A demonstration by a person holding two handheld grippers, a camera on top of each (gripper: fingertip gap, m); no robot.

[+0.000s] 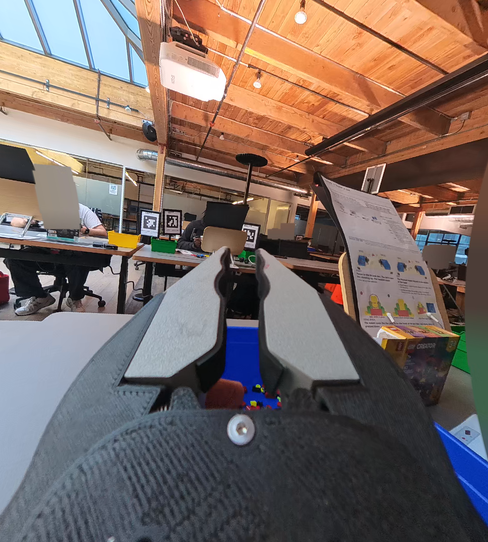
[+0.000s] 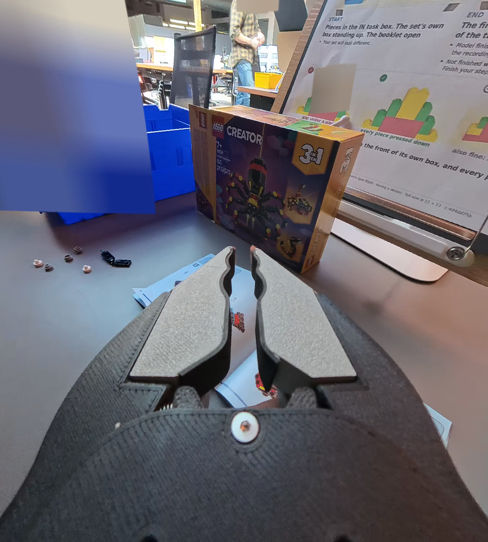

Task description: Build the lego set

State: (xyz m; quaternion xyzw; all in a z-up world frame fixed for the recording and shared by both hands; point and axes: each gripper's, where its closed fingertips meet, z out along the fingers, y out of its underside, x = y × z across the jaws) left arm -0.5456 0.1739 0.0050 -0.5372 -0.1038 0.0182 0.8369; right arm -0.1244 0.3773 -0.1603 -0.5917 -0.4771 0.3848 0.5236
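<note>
My left gripper [image 1: 242,255] is open and empty, held above a blue bin [image 1: 241,349] with small loose lego pieces [image 1: 262,394] on its floor. My right gripper [image 2: 242,249] is open a little and empty, hovering over the open instruction booklet [image 2: 238,316] on the table. The lego set box [image 2: 269,187] stands upright just beyond the right fingertips; it also shows in the left wrist view [image 1: 418,360]. Several small round brown and tan pieces [image 2: 68,258] and a black hinged piece [image 2: 116,258] lie on the table to the left.
A blue bin [image 2: 169,152] stands behind the box at the left. An instruction sheet on a stand [image 2: 407,111] rises at the right, also in the left wrist view [image 1: 383,255]. A green bin [image 1: 461,352] sits at the right. People sit at desks far behind. Left tips to right tips: about 50 cm.
</note>
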